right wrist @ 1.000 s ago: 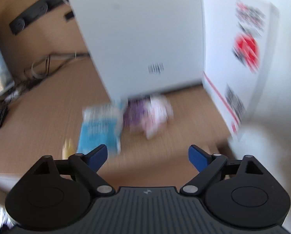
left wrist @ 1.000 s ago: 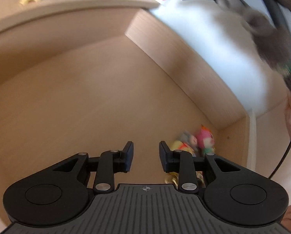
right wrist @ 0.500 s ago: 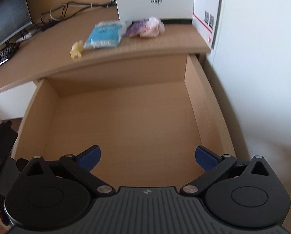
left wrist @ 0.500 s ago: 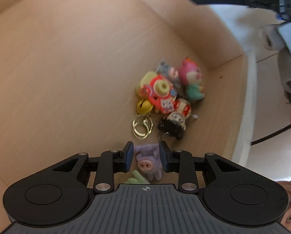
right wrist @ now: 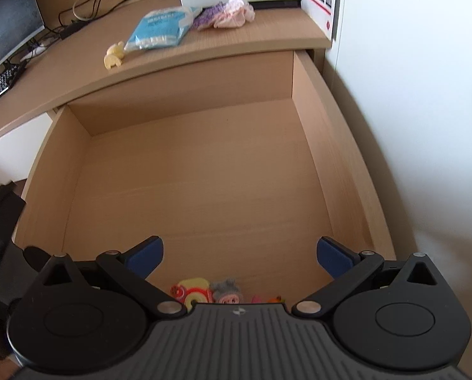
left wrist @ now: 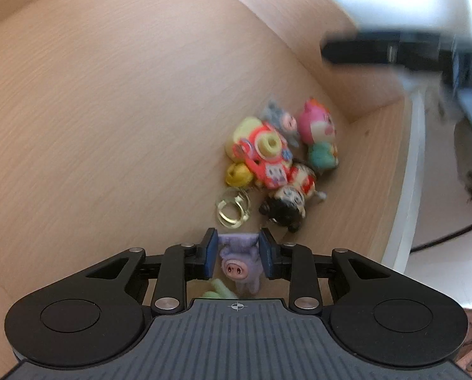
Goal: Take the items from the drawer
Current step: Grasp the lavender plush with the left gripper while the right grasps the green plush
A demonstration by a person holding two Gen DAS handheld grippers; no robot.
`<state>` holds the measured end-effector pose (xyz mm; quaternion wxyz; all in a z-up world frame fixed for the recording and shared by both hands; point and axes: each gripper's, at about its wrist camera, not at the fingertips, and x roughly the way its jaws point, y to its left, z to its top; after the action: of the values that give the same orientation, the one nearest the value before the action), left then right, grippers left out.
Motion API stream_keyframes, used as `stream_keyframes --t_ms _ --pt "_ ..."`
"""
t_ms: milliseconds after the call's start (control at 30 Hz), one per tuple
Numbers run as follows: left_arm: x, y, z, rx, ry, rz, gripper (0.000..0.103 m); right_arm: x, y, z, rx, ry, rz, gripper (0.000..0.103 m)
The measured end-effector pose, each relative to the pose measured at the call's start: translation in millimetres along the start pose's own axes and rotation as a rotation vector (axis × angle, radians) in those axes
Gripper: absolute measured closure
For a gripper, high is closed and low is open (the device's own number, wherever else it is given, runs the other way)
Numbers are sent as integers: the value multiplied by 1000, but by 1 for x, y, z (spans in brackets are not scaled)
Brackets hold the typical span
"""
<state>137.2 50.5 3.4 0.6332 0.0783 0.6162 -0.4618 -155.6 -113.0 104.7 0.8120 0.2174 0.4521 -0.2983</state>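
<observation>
Your left gripper [left wrist: 237,258] is clamped on the purple pig toy [left wrist: 239,264] in the drawer [right wrist: 340,171] corner, beside the toy pile [left wrist: 275,158]. Right gripper [right wrist: 239,258] w/ fingers spread wide, hovering above the drawer.

Drawer [right wrist: 311,133]: pulled out below the desk top [right wrist: 77,72], centre of the right wrist frame.
Toy heap [left wrist: 277,161]: in the drawer's corner, right of centre in the left wrist frame.
Pig toy [left wrist: 239,264]: between the left gripper [left wrist: 238,253] fingers, lower centre.
Packet [right wrist: 161,30]: on the desk top, upper centre.
</observation>
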Motion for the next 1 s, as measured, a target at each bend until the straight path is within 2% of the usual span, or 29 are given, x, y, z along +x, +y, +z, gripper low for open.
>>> stream_keyframes --t_ms 200,333,367,433,567,667,733,867,933,1000 --pt "-58 40 9 -108 -208 33 72 10 19 -9 -31 90 20 0" --pt "-83 58 9 -142 -306 28 72 33 47 -15 -55 222 99 0" --pt "-84 58 10 -143 -319 21 72 39 55 -17 -61 258 126 4" --pt "-85 66 12 -137 -333 11 72 52 73 -21 -85 333 173 12" --pt "-83 83 4 -142 -340 -20 72 78 107 -28 -124 470 215 13" --pt "-71 79 5 -155 -345 -43 72 90 127 -33 -167 528 191 13" --pt "-81 83 -6 -157 -346 -57 72 94 136 -35 -180 558 183 14" --pt "-84 82 -9 -139 -354 -75 72 98 151 -36 -178 613 201 17" --pt "-84 81 -9 -133 -352 -81 72 101 156 -39 -174 646 201 20" --pt "-83 80 -10 -127 -354 -88 72 104 162 -44 -184 681 190 29"
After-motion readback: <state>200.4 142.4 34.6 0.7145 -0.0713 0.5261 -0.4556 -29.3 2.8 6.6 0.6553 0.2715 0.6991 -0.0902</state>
